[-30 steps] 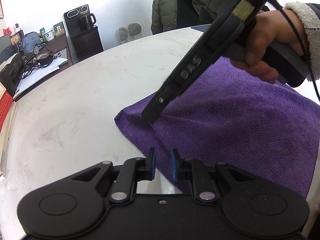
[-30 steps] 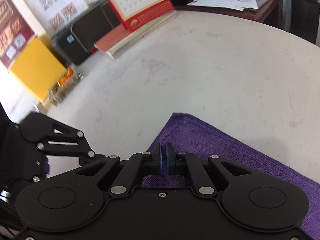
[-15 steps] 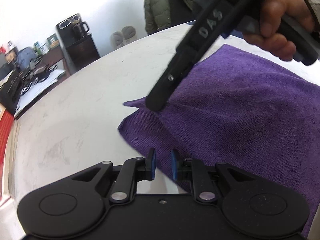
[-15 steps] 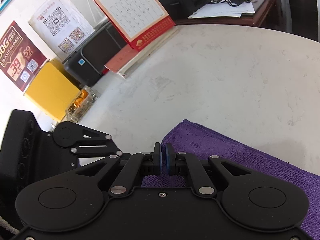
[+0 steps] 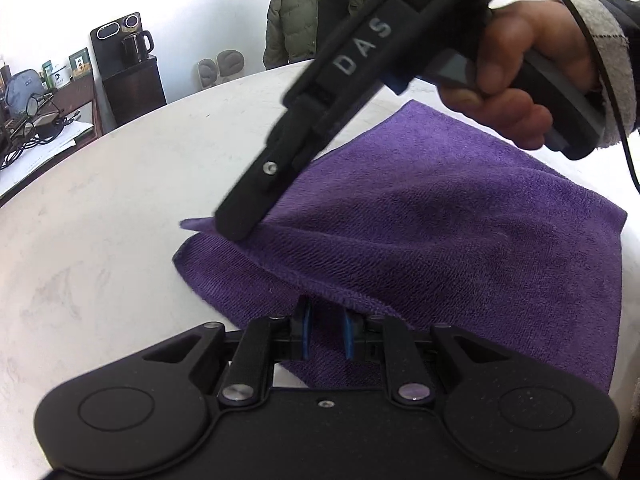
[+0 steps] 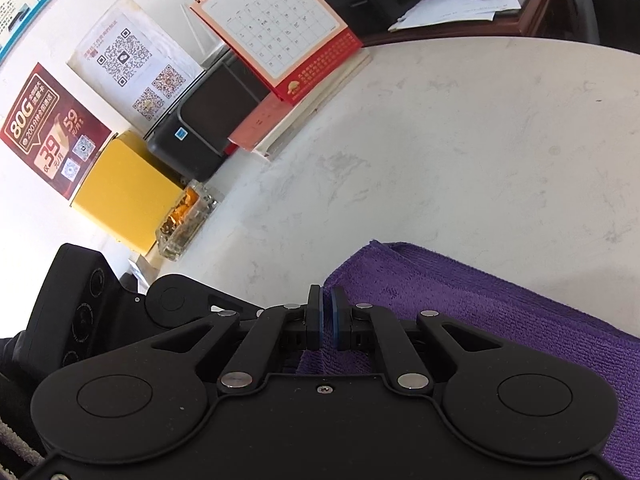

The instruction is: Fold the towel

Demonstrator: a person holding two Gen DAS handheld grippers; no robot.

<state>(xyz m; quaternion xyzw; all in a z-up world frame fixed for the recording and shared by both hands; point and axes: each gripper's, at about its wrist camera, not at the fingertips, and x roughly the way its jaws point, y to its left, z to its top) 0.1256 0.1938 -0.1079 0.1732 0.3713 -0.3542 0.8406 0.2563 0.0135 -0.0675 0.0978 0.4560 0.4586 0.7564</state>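
Two handheld grippers are down on a purple towel (image 5: pixel 460 232) that lies on the white marbled table (image 5: pixel 120 208). The right gripper (image 5: pixel 234 232), carried in a person's hand (image 5: pixel 520 72) with a fleecy cuff, slants down to the towel's far corner; its pads are squeezed almost together and pinch that corner, lifting it so a small tip of cloth pokes out past the fingers. From its own camera the right gripper (image 6: pixel 326 322) shows the thin towel edge (image 6: pixel 440 288) caught between the blue pads. The left gripper (image 5: pixel 326 334) sits at the near edge, its pads standing a narrow way apart with a raised fold of towel over and between them; whether they truly press it I cannot tell. Along the table's edge stand a desk calendar (image 6: pixel 276 28), a black printer (image 6: pixel 204 120) and a yellow box (image 6: pixel 124 196). Beyond the table, a green padded jacket (image 5: pixel 296 12) hangs against the wall.
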